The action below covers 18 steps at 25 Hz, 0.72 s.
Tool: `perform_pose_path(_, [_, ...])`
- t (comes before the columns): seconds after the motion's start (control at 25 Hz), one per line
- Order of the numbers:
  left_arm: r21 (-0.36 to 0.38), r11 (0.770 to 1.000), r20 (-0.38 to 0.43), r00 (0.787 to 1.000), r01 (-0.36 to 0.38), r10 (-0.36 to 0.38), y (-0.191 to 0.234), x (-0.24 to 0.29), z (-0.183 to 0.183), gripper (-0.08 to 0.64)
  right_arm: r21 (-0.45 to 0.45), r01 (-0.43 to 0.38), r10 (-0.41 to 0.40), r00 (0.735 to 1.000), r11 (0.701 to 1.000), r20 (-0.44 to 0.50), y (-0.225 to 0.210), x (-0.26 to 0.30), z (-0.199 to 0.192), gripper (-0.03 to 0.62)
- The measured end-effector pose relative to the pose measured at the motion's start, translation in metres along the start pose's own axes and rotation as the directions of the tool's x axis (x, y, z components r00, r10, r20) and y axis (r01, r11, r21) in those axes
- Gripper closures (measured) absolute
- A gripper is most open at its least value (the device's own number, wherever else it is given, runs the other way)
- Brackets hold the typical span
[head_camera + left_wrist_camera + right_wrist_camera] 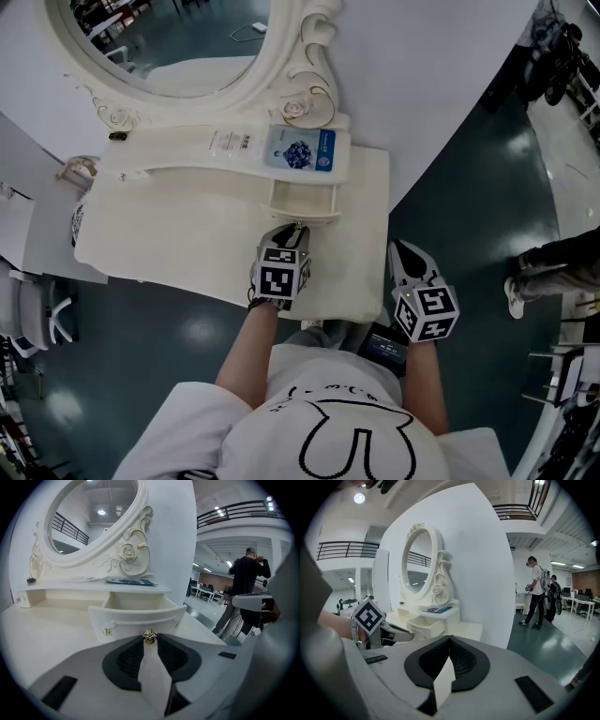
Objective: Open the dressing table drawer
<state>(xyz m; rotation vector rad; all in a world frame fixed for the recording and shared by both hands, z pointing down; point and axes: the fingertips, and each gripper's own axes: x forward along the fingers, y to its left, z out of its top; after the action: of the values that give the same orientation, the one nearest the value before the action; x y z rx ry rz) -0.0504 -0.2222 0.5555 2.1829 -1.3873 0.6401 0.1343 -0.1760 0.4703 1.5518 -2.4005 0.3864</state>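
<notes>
Left gripper pinched on gold knob of drawer front. Right gripper pressed together, empty, held aside. Drawer already out from under shelf, interior showing; judged nearly done, perhaps one last pull. Count: two grippers, one drawer, one mirror.

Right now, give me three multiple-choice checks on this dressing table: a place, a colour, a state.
1. Where is the blue packet? A on the floor; B on the shelf above the drawer; C inside the drawer.
2. What colour is the drawer's knob? A gold; B black; C red.
3. The drawer is: A shut; B taken out; C pulled open.
Answers: 1 B, it lies flat on the shelf. 2 A, it glints gold at the left gripper's tips. 3 C, its inside shows.
</notes>
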Motion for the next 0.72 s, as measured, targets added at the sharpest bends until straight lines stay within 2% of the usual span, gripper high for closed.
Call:
perform_pose_path(0.36, [0.009, 1.000, 0.007, 1.000, -0.011, 0.011, -0.0011, -0.0002, -0.0008, 0.436, 0.005, 0.011, -0.011, 1.000, 1.000, 0.007, 0.0023, -0.0027, 0.0009, 0.578])
perform_pose_path(0.48, [0.012, 1.000, 0.005, 1.000, -0.005, 0.005, -0.0001, -0.0016, -0.0026, 0.396, 0.008, 0.014, -0.014, 1.000, 1.000, 0.009, 0.0051, -0.0036, 0.0008, 0.578])
perform_pose_path(0.72, [0.008, 1.000, 0.027, 1.000, 0.001, -0.001, 0.0017, -0.0063, -0.0015, 0.395, 0.019, 0.014, -0.015, 0.999, 1.000, 0.036, 0.0089, -0.0092, 0.0045, 0.578])
